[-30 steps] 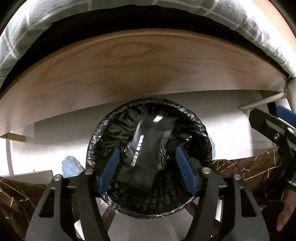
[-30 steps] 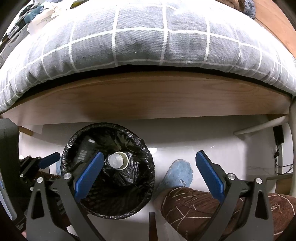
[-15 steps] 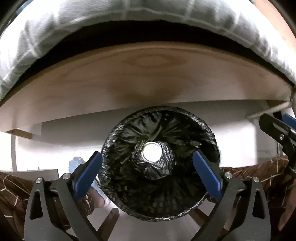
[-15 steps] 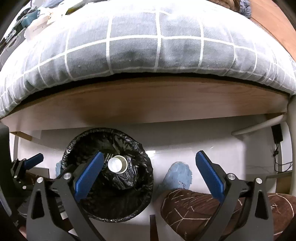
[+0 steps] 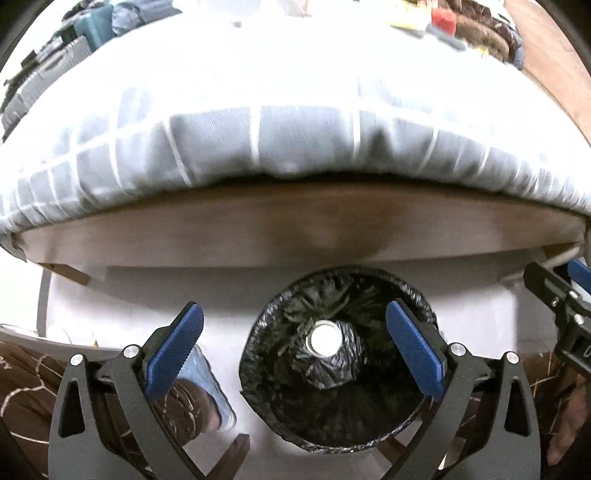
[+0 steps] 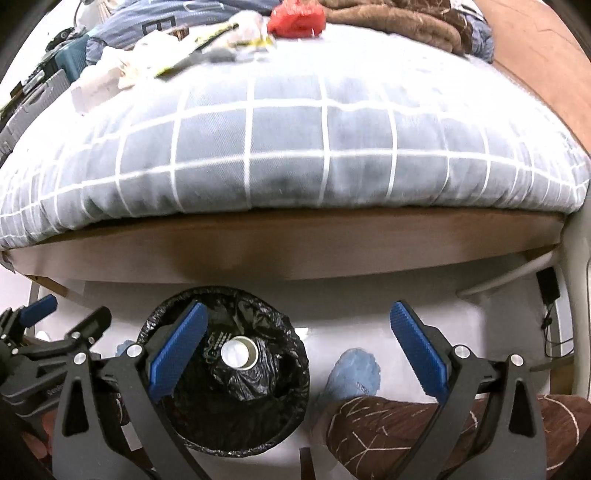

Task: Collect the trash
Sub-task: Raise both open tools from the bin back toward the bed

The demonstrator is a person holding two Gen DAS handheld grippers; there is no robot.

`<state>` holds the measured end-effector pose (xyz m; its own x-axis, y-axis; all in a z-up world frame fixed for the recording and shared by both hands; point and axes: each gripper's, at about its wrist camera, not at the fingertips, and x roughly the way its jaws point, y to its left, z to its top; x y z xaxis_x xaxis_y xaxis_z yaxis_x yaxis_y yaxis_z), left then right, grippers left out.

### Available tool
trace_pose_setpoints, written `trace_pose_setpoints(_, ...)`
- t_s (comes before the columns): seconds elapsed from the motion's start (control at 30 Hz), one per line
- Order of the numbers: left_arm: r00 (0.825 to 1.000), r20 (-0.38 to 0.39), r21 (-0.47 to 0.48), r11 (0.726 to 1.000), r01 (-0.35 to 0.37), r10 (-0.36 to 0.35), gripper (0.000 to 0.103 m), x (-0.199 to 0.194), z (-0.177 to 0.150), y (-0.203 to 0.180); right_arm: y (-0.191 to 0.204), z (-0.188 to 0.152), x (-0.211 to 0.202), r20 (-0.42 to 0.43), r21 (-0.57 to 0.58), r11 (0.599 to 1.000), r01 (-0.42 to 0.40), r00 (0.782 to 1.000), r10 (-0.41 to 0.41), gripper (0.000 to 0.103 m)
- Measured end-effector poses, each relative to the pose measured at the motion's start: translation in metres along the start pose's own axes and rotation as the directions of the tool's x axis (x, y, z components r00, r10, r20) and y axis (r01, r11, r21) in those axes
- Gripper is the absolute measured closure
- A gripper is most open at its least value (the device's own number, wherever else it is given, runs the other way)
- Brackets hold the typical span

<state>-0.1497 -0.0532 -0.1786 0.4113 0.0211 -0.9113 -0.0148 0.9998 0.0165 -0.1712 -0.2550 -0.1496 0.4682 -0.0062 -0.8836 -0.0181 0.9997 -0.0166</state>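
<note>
Fingers (image 5: pixel 173 354) of the left gripper (image 5: pixel 295 350) stand spread wide with nothing between the pads; we find the same on the right gripper (image 6: pixel 299 350), whose fingers (image 6: pixel 417 350) are likewise wide apart and empty. Both tools point steeply down at the floor (image 6: pixel 461 325) beside the bed (image 6: pixel 288 147).

Directly below the left gripper, between its fingers in that view, we note the bin (image 5: pixel 340 435) with its black liner. A cup (image 5: pixel 325 339) stands upright at the bottom, mouth up, well below the pads and clear of them. In the right view the bin (image 6: pixel 225 435) sits under the left-hand finger only, so the right gripper is offset to the side, above a blue slipper (image 6: pixel 356 373) and a brown trouser leg (image 6: pixel 406 432).

We judge the cup already disposed of, so the coming move turns on the remaining trash (image 6: pixel 207 55). It lies on top of the bed, on the far side of the checked cover: pale wrappers, papers and a red bag (image 6: pixel 295 18). From the fingers it lies ahead and higher, across the wooden bed rail (image 6: pixel 295 240), well apart from both grippers. The pile sits toward the left of the bed top; we cannot tell which hand is nearer. The scatter runs roughly along the far edge; single pieces are too small to give an axis.
</note>
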Motion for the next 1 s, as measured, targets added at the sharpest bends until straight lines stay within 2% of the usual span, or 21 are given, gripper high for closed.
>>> trace_pose_setpoints(0.43,0.995,0.102,-0.014,1.000,0.019,-0.017,0.006,-0.047,0.025,0.009,0.001,0.029,-0.043,0.139,-0.001,1.000,0.012,0.990,-0.012,0.008)
trace_pose_setpoints(1.0,0.983,0.182,-0.026,0.999,0.037,-0.032,0.006,-0.070,0.072,0.026,0.002,0.074,-0.063,0.241,-0.025,1.000,0.002,0.970,0.004,0.008)
